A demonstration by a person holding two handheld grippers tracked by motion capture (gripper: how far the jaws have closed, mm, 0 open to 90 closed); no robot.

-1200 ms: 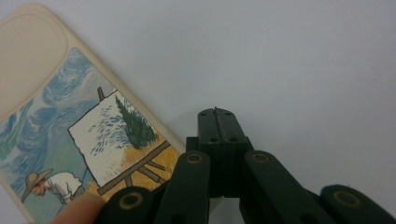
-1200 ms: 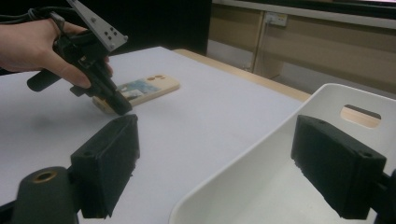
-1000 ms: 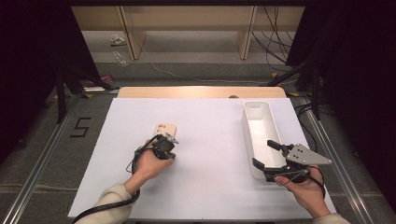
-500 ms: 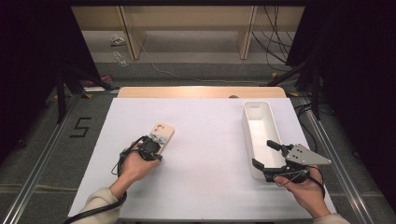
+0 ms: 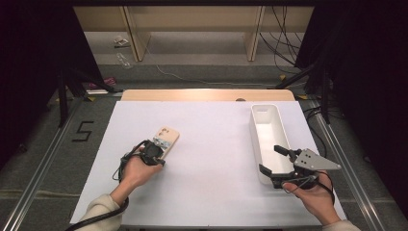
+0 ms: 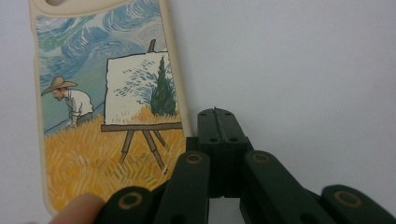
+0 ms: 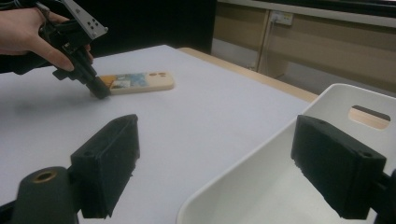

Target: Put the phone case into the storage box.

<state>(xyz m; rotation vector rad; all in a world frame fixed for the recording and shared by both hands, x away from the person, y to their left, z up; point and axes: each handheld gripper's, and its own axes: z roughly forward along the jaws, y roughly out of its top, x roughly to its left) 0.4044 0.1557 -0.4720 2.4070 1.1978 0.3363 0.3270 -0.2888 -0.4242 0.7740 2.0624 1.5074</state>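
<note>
Left gripper view shows the phone case (image 6: 107, 116) flat on the white table (image 6: 303, 70), my left gripper (image 6: 218, 123) fully closed, empty, tips touching its long edge. To nudge it well, I should push low and square. My right gripper (image 5: 275, 160) gapes empty around the white bin's (image 5: 260, 115) near wall.

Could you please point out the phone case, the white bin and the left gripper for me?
phone case (image 6: 93, 140): left gripper view, on the painted wheat field of its back.
white bin (image 5: 257, 144): high view, on its long left wall.
left gripper (image 6: 218, 122): left gripper view, at the tips of its shut fingers, beside the case's edge.
</note>
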